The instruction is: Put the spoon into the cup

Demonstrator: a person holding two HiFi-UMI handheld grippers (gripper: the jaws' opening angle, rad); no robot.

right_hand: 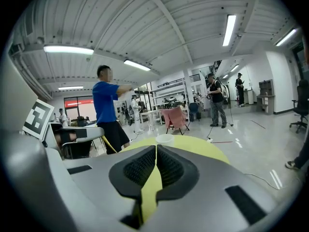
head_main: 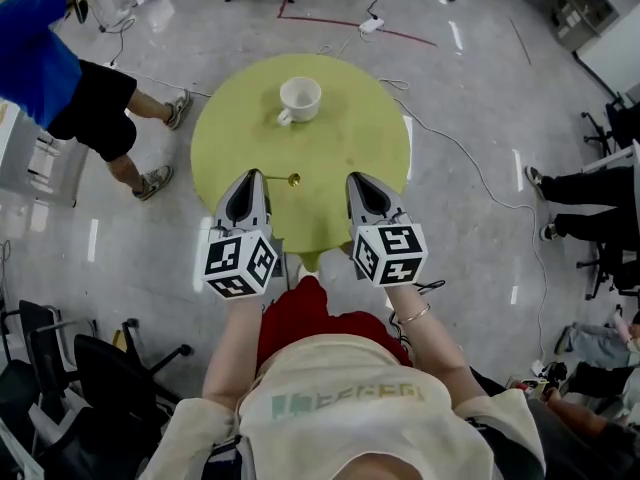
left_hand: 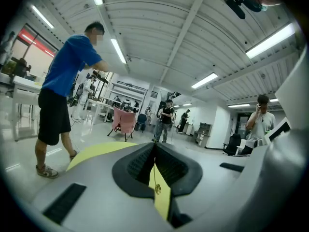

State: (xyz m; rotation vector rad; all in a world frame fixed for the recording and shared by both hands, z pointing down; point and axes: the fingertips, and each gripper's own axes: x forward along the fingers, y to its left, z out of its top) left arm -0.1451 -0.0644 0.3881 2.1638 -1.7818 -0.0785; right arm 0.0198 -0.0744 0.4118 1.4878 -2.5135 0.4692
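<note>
White cup (head_main: 300,98) stands beyond spoon (head_main: 283,179) on table (head_main: 350,138).

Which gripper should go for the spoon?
Left. The spoon lies by the tip of the left gripper, handle toward it, and shows in that gripper's view. The right gripper sits farther off. Both have their jaws together, so open first.

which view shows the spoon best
The head view: the whole spoon shows from above against the green table, handle to bowl, just ahead of the left gripper. The left gripper view catches only a thin sliver of it between the fingers. The right gripper view doesn't show it.
</note>
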